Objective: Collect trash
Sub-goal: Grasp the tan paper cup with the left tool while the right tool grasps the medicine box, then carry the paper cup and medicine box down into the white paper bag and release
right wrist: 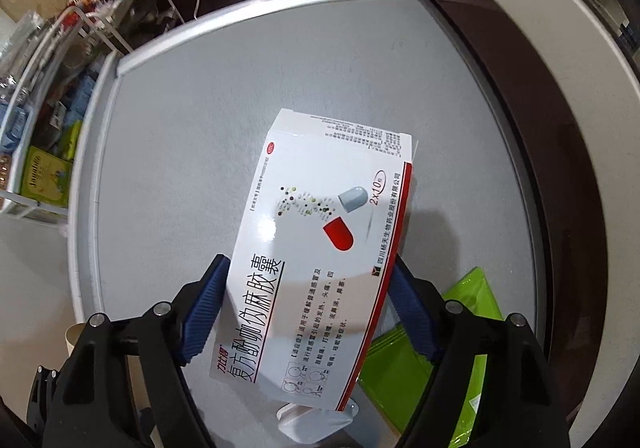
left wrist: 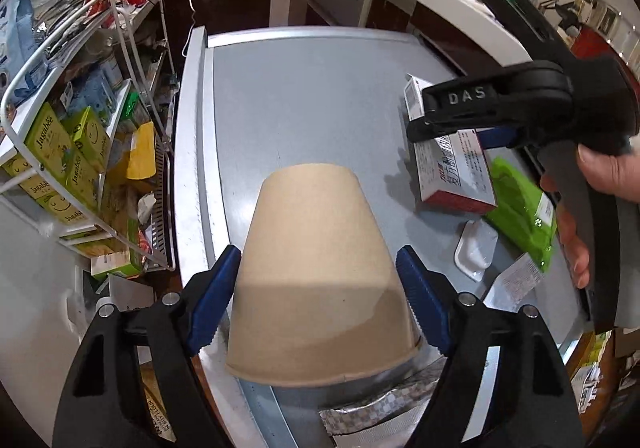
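Right gripper (right wrist: 308, 308) pointing steeply down over grey table (right wrist: 180, 168), blue pads (right wrist: 206, 308) on either side of white medicine box (right wrist: 320, 248) and touching its long edges. Box printed with red and grey capsule halves (Chinese text along its length). Under box: green packet (right wrist: 452, 360) at right, white plastic tray (right wrist: 304, 420) at bottom. Wire rack (right wrist: 52, 96) of packaged goods beyond table's left edge.

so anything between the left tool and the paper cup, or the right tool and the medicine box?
Nothing visible. The upside-down paper cup sits directly between the left tool's blue pads, and the medicine box lies between the right tool's pads. A green packet and a white plastic tray lie partly under the box, not in the way.
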Demonstrator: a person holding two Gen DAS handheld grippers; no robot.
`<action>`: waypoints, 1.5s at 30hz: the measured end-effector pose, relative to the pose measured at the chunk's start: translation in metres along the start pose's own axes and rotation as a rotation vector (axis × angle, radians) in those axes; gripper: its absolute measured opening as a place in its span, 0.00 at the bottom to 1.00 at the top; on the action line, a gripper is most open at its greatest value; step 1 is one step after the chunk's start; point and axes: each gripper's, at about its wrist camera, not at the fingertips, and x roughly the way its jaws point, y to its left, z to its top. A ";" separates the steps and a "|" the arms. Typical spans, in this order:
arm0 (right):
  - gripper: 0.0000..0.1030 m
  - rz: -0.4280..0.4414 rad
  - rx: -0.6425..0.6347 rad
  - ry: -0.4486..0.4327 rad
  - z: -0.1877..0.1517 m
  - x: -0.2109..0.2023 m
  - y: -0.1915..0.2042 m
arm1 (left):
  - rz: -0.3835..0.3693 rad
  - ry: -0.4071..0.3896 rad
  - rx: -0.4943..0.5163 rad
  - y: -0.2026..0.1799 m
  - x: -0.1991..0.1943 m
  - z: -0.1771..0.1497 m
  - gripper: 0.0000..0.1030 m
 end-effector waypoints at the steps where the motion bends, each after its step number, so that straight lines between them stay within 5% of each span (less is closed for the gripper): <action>1: 0.74 0.005 -0.001 -0.008 0.001 -0.001 0.002 | 0.001 -0.007 -0.003 0.000 -0.003 0.001 0.78; 10: 0.74 0.082 -0.020 -0.137 -0.003 -0.064 -0.002 | 0.013 -0.103 -0.021 0.005 -0.040 0.017 0.78; 28: 0.74 0.221 -0.141 -0.453 -0.074 -0.238 -0.029 | 0.044 -0.379 0.006 -0.026 -0.173 0.017 0.78; 45: 0.73 0.246 -0.246 -0.482 -0.189 -0.290 -0.057 | 0.033 -0.431 0.049 -0.061 -0.244 -0.050 0.78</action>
